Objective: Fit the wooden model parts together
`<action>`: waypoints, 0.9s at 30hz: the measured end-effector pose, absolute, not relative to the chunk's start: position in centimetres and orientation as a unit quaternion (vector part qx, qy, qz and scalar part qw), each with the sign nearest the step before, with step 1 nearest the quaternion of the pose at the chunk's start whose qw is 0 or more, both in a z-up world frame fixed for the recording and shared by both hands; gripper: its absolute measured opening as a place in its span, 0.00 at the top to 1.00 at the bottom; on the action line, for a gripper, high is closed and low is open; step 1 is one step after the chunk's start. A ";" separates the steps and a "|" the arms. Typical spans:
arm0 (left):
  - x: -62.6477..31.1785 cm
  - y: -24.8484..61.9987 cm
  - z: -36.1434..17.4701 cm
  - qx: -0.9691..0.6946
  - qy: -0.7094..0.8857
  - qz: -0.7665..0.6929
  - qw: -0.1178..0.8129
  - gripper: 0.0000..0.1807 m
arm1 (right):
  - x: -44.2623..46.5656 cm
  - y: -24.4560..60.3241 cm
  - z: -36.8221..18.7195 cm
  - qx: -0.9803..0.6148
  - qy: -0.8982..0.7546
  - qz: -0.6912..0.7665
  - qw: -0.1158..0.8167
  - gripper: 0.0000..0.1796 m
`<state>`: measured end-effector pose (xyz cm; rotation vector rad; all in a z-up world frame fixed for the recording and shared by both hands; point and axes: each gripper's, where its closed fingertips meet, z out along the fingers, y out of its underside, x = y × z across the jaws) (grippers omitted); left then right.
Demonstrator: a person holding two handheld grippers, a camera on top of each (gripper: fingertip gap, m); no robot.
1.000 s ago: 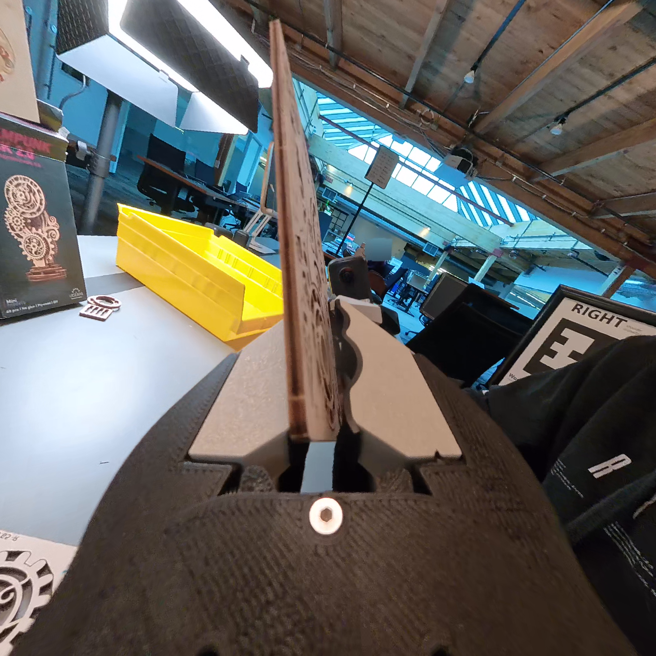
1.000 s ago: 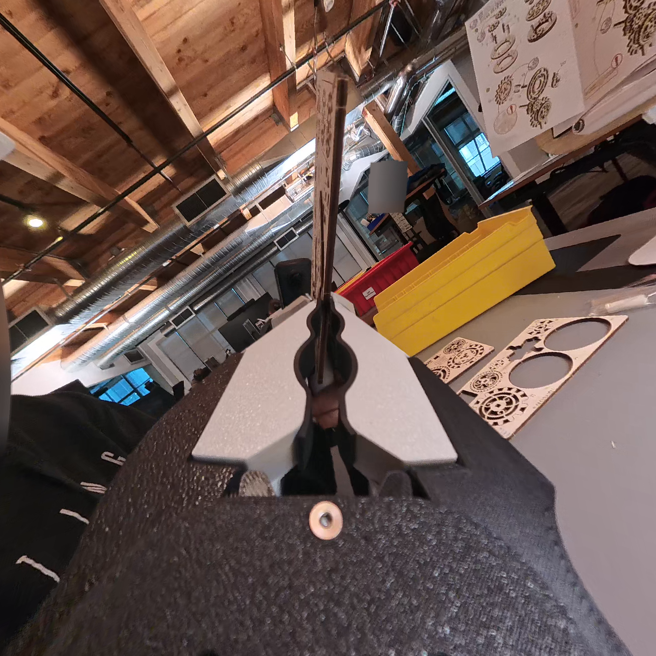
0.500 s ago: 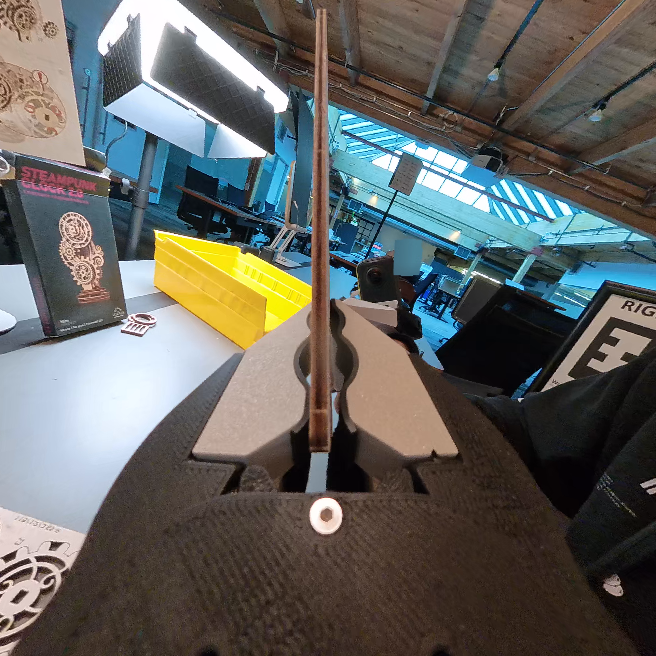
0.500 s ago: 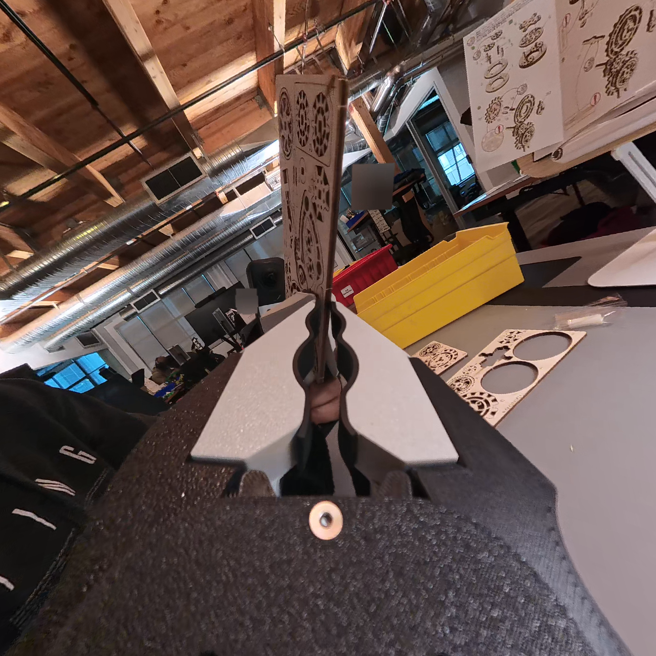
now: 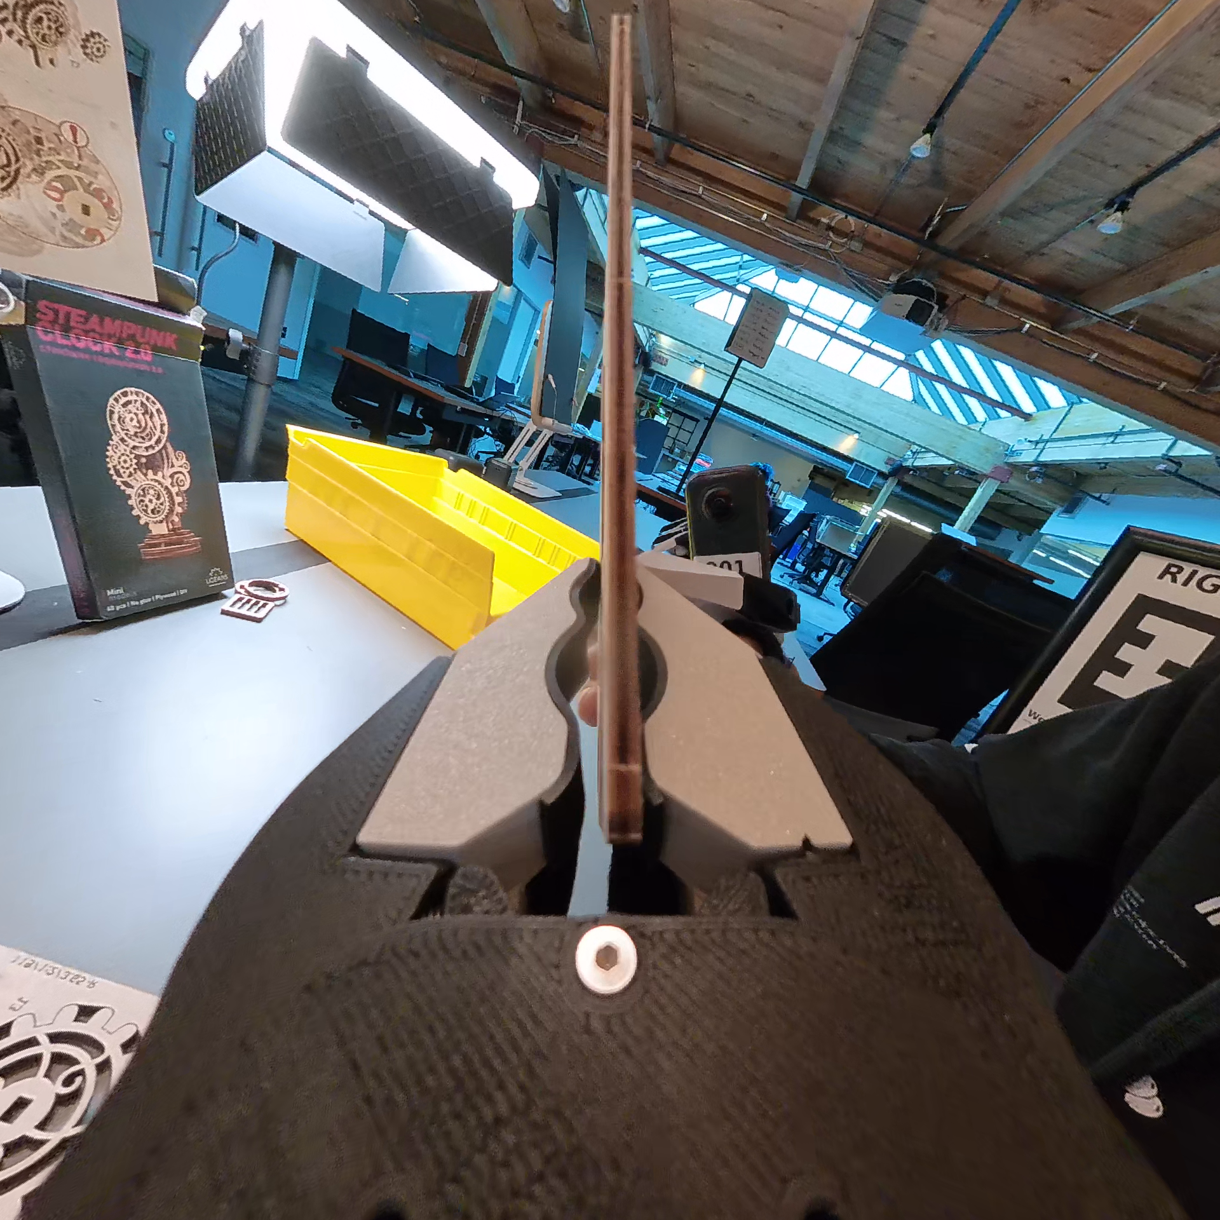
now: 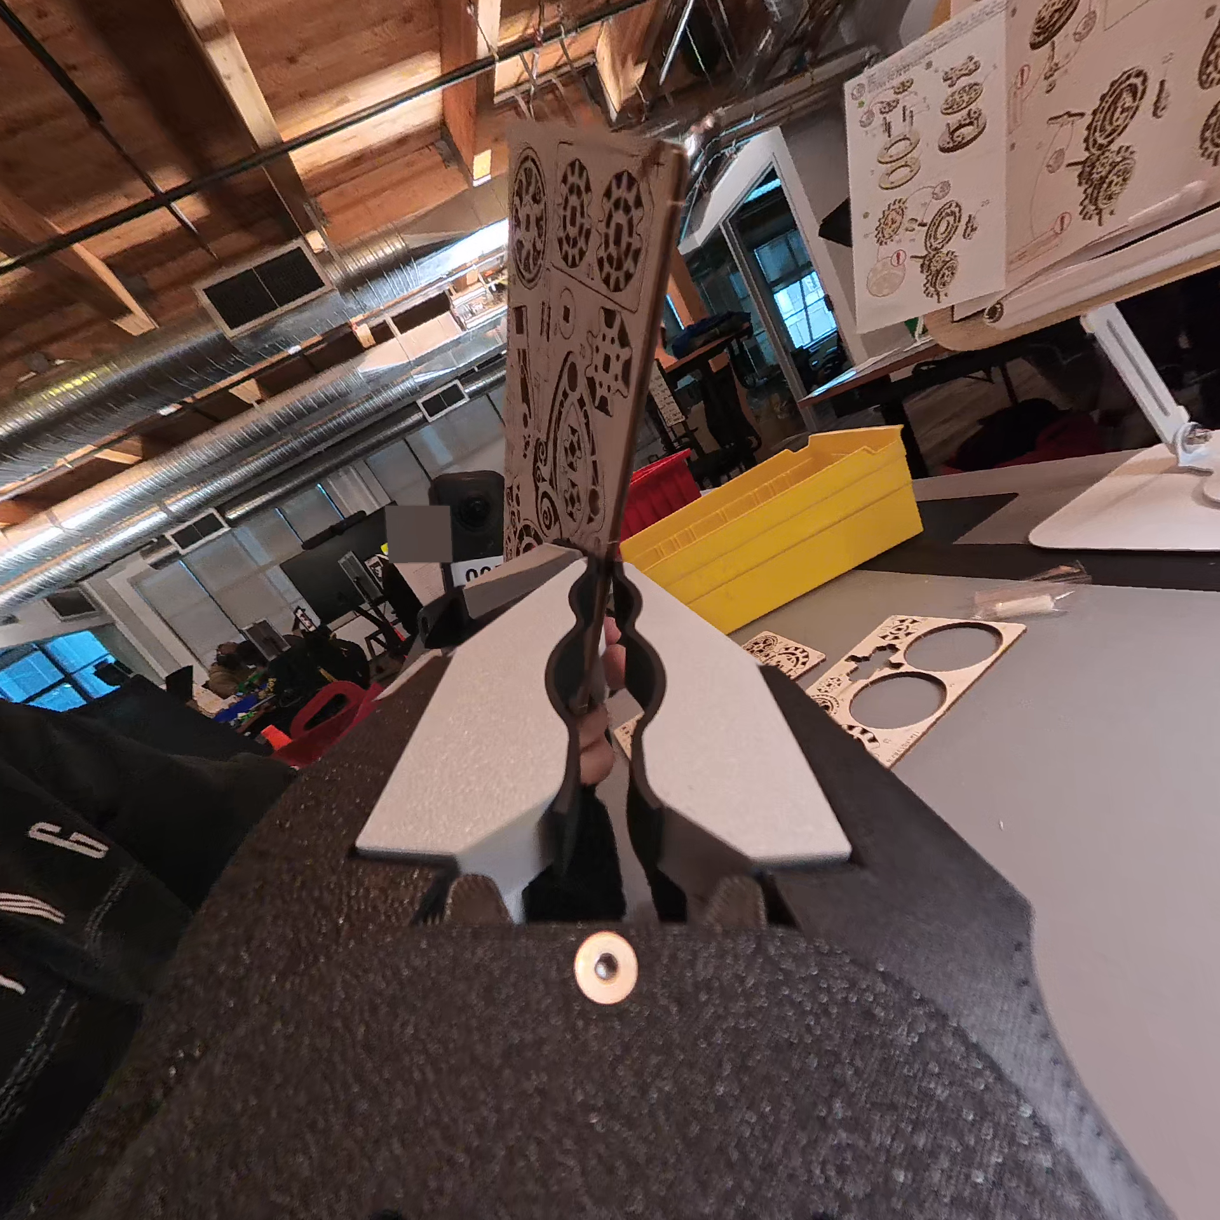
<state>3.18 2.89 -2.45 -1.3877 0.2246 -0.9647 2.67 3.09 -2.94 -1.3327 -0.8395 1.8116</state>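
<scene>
Upright, both grippers clamp the wooden sheet [image 6: 581, 343], long axis vertical.

- an open-plan workshop or maker office — bare wooden ceiling beams [image 6: 251, 99] and silver air ducts [image 6: 198, 422] overhead
- far rows of desks [image 5: 422, 389], plus skylights [image 5: 924, 330]
- nearer, a grey worktable [image 5: 132, 726] carrying a yellow parts bin [image 6: 792, 521]

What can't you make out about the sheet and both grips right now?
- Left wrist view: wooden sheet is edge-on, so its cut pattern is hidden.
- Right wrist view: right gripper covers the sheet's lower end.
- Both views: left gripper and right gripper hide the contact points.
- Right wrist view: punched-out sheet details too small.
</scene>
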 end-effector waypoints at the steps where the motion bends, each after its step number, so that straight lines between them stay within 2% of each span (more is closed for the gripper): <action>1: 3.2 2.9 -2.4 -0.614 0.104 -0.419 0.661 0.99 | 2.7 3.1 -2.9 -0.520 -0.326 0.700 0.366 0.99; 13: 3.4 2.7 -2.0 -0.615 0.136 -0.368 0.684 0.98 | 2.8 3.0 -2.4 -0.529 -0.289 0.688 0.404 1.00; 18: 3.5 2.5 -1.8 -0.605 0.140 -0.391 0.680 0.98 | 3.0 2.9 -2.2 -0.531 -0.294 0.663 0.439 1.00; 27: 3.1 2.4 -1.3 -0.579 0.113 -0.446 0.673 0.99 | 2.6 2.2 -2.5 -0.514 -0.292 0.723 0.357 0.97</action>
